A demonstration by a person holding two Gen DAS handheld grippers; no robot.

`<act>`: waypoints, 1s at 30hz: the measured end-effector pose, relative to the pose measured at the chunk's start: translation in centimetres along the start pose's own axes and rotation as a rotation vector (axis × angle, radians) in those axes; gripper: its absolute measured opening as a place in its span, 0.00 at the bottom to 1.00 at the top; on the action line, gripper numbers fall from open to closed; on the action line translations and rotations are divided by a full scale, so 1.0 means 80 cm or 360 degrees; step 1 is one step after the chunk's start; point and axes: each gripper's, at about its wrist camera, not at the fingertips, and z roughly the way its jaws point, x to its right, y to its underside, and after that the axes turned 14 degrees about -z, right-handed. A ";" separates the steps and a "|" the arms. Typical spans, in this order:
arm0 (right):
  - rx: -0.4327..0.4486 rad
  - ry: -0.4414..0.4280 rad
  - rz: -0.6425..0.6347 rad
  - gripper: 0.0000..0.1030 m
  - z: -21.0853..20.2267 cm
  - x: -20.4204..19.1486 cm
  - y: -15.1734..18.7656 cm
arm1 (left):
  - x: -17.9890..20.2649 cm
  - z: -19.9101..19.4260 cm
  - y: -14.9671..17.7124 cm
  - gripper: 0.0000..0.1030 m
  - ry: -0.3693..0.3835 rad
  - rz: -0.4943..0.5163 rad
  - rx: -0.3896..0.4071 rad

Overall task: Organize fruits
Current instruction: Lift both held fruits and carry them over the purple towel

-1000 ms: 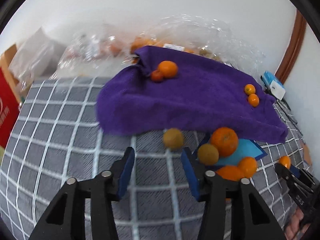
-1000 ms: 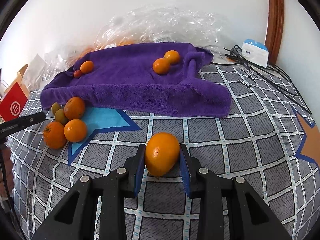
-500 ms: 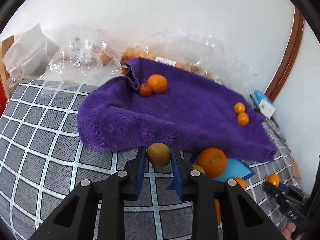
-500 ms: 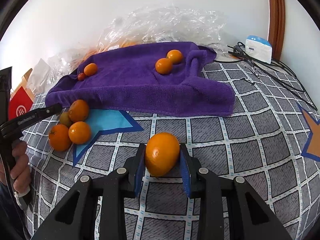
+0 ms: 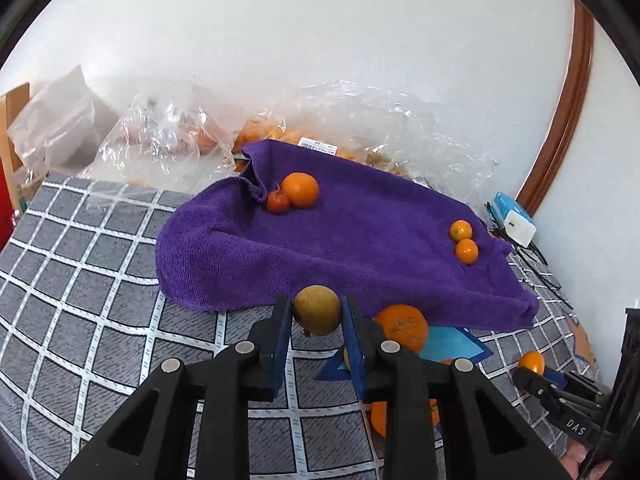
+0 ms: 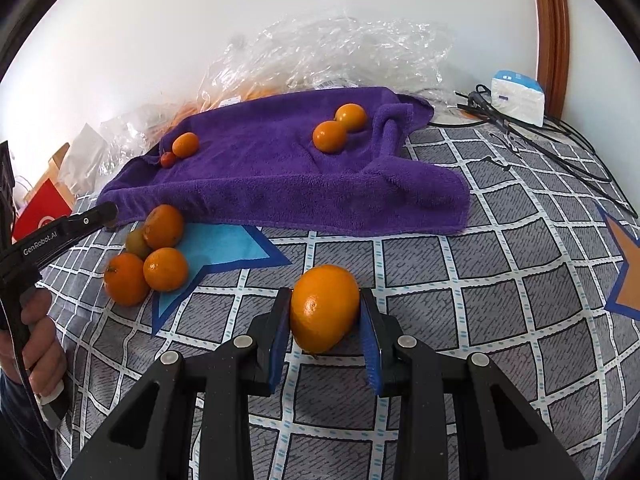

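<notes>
The left gripper (image 5: 317, 312) squeezes a brown-green fruit (image 5: 317, 310) just in front of the purple towel's (image 5: 360, 240) near edge. The right gripper (image 6: 325, 312) squeezes a big orange (image 6: 324, 307) over the checked bed cover (image 6: 480, 300). On the towel, an orange (image 5: 300, 189) touches a small red fruit (image 5: 278, 201) near its far left corner, and two small oranges (image 6: 339, 128) sit together near its right edge. Clear plastic bags (image 6: 320, 60) with orange fruit inside lie behind the towel. Three oranges (image 6: 152, 258) and a green fruit (image 6: 136, 242) bunch up by the blue star (image 6: 224, 246).

A plain white wall (image 5: 320, 40) (evenly lit) meets brown wooden trim (image 6: 548, 32) behind the grey checked tablecloth (image 6: 500, 300).
</notes>
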 end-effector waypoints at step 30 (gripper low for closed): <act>0.0235 0.0054 -0.0013 0.32 -0.050 0.021 -0.107 | 0.038 -0.089 -0.095 0.24 0.0020 0.0073 0.0295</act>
